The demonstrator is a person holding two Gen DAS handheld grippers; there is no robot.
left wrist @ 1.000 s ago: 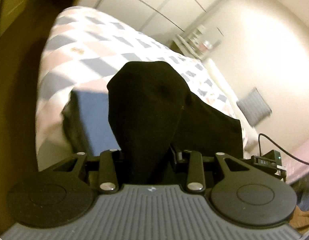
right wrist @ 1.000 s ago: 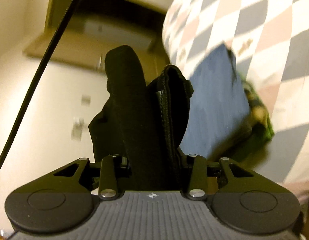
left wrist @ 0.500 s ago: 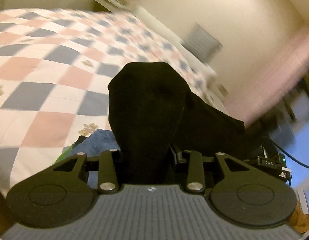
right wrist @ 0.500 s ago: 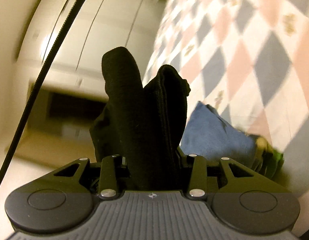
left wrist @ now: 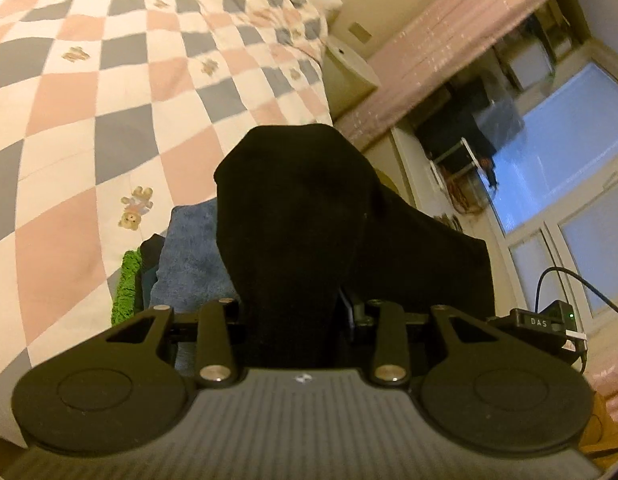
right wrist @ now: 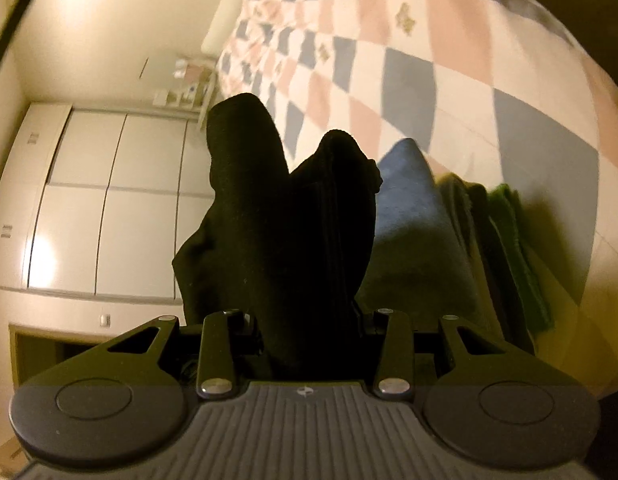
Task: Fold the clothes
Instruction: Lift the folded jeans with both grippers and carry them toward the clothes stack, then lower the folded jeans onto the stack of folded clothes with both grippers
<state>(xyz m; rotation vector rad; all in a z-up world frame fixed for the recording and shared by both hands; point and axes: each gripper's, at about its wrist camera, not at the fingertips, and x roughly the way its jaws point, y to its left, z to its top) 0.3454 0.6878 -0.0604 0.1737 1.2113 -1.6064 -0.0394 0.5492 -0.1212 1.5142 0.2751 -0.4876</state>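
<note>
Both tongs are clamped tight on the same black garment. The left tongs (left wrist: 297, 312) have their fingers hidden under a thick bunch of that black garment (left wrist: 293, 216), which bulges up out of the closed jaws and drapes off to the right. The right tongs (right wrist: 309, 320) pinch another part of it, where the cloth (right wrist: 277, 232) rises in two lobes, the right one showing a stitched hem. The grip on each side looks the same as half a second ago; the bunches have kept their shape.

Just past the black cloth lies a stack of folded clothes on the bed. On top is a blue folded piece (left wrist: 193, 256), with a dark layer under it and a bright green towel-like piece (left wrist: 127, 284) at the bottom edge. In the right wrist view the blue piece (right wrist: 413, 216) and the green one (right wrist: 517, 232) sit immediately right of the held cloth, nearer and larger than they were a moment ago.

The stack rests on the checked quilt (left wrist: 121, 92) of pink, grey-blue and white squares with small bear motifs.

The surroundings have swung round since the earlier frames. The left view now takes in a pink curtain (left wrist: 449, 40) and a bright window (left wrist: 569, 128) on the far right, which were barely in view before. The right view now faces white wardrobe doors (right wrist: 109, 200) squarely at left, sharp rather than streaked.
</note>
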